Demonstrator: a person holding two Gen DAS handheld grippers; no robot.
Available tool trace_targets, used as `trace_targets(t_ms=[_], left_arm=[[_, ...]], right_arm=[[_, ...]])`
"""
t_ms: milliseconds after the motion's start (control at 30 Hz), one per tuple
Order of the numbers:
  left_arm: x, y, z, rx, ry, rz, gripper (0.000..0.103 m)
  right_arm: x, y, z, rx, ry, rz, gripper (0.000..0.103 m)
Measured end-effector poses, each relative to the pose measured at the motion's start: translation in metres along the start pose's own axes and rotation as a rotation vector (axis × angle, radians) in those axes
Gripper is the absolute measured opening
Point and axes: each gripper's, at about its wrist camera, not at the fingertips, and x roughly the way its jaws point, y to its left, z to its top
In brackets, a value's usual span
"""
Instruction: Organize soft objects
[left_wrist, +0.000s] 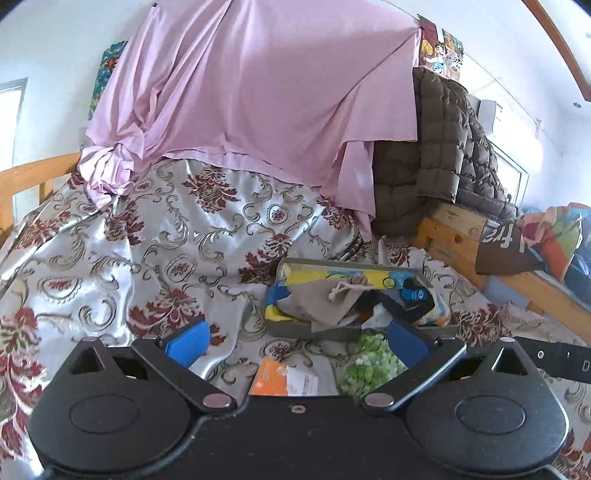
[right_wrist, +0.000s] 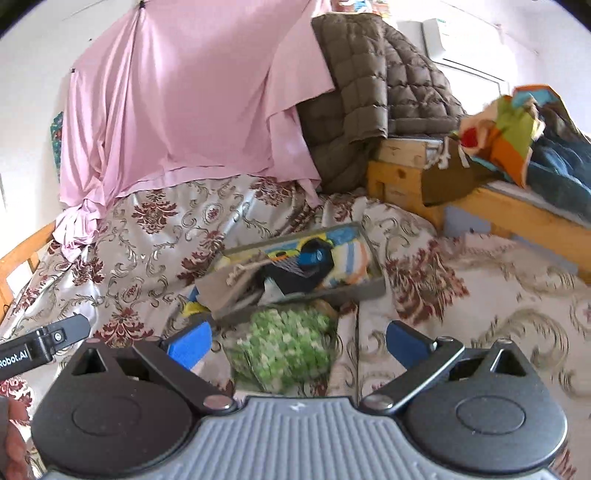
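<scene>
Satin bedspread (left_wrist: 147, 240), fluffy green bundle (right_wrist: 284, 343).

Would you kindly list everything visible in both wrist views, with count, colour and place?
tray: one, grey, on the bedspread, filled with mixed soft items
drawstring pouch: one, beige, in the tray
fuzzy item: one, green and white, just in front of the tray
packet: one, orange and white, left of the fuzzy item
bedspread: one, silver with red floral
sheet: one, pink, hanging behind
quilted jacket: one, brown, right of the sheet
left gripper: open, empty
right gripper: open, empty
</scene>
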Motion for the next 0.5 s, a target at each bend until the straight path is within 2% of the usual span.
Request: trace_targets(t_ms=[200, 500], left_arm=[[-0.002, 0.005, -0.020, -0.002, 0.002, 0.033, 0.102], [-0.001, 0.008, -0.037, 0.010, 0.020, 0.073, 0.102]], right_arm=[[-0.004, 0.000, -0.022, 0.006, -0.021, -0.012, 0.103], [-0.008, -0.003, -0.030, 0.006, -0.055, -0.021, 0.103]])
